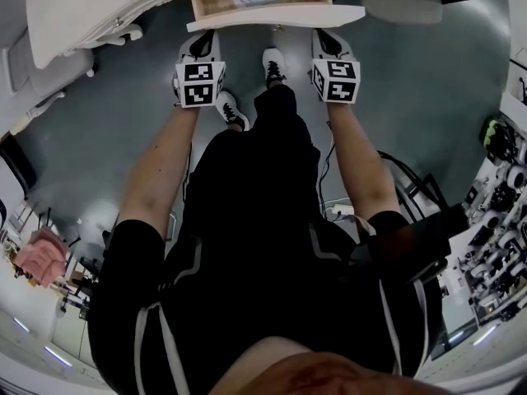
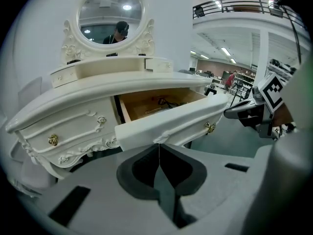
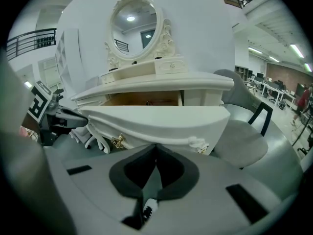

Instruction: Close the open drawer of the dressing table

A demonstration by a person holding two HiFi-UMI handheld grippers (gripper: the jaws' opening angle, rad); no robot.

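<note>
At the drawer, left hand-held gripper and right hand-held gripper sit closed, empty.

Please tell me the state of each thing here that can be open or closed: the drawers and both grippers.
middle drawer: open, pulled out.
side drawer: closed.
left gripper: jaws together, nothing between them, tips close to the middle drawer's front.
right gripper: jaws together, nothing between them, tips close to the same front.

Place: open lab hall | mezzanine railing | desk rows
</note>
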